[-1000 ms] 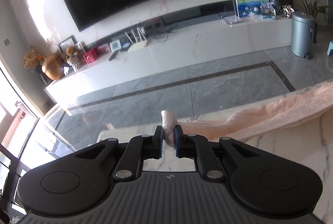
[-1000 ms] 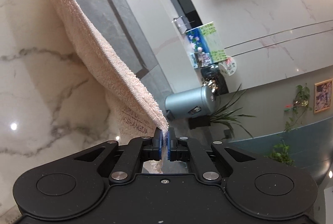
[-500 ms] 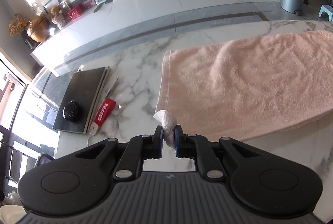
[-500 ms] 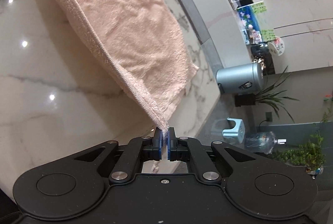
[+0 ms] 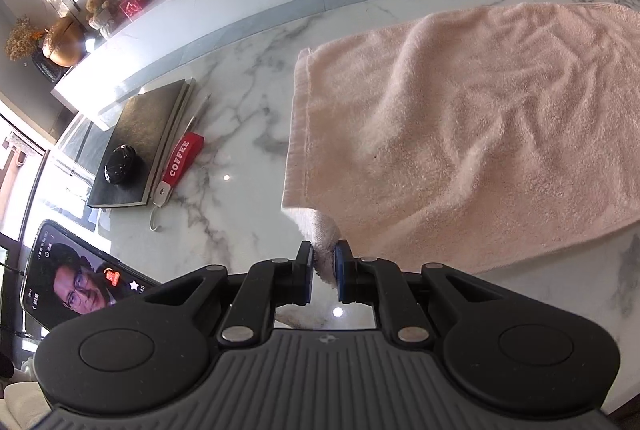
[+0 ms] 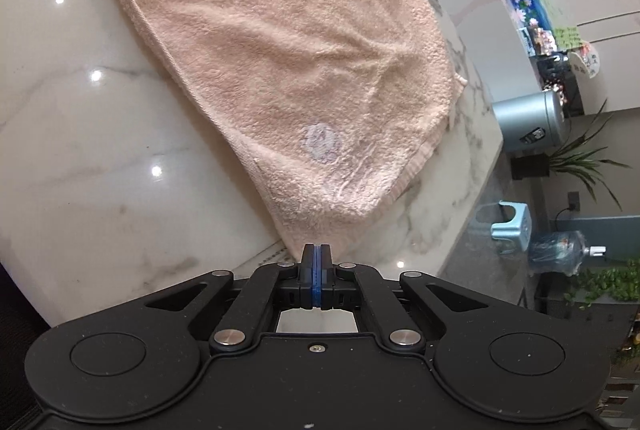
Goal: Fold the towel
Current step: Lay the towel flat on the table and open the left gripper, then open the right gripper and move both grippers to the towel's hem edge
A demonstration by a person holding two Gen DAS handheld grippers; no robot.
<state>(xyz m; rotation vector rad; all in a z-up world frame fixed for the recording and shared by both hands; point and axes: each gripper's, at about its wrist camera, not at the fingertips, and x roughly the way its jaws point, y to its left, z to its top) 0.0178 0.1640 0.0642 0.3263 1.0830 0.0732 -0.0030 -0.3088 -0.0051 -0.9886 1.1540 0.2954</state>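
In the left wrist view, a smartphone (image 5: 76,282) with a face on its screen lies at the far left, then a dark notebook (image 5: 142,142) carrying a small black object (image 5: 122,158), beside a red COFFEE sachet (image 5: 182,158). The pink towel (image 5: 472,134) is spread on the marble table (image 5: 236,134). The left gripper (image 5: 323,262) is clamped on a bunched towel corner. The right gripper (image 6: 316,262), pads pressed together, pinches the towel's other near corner.
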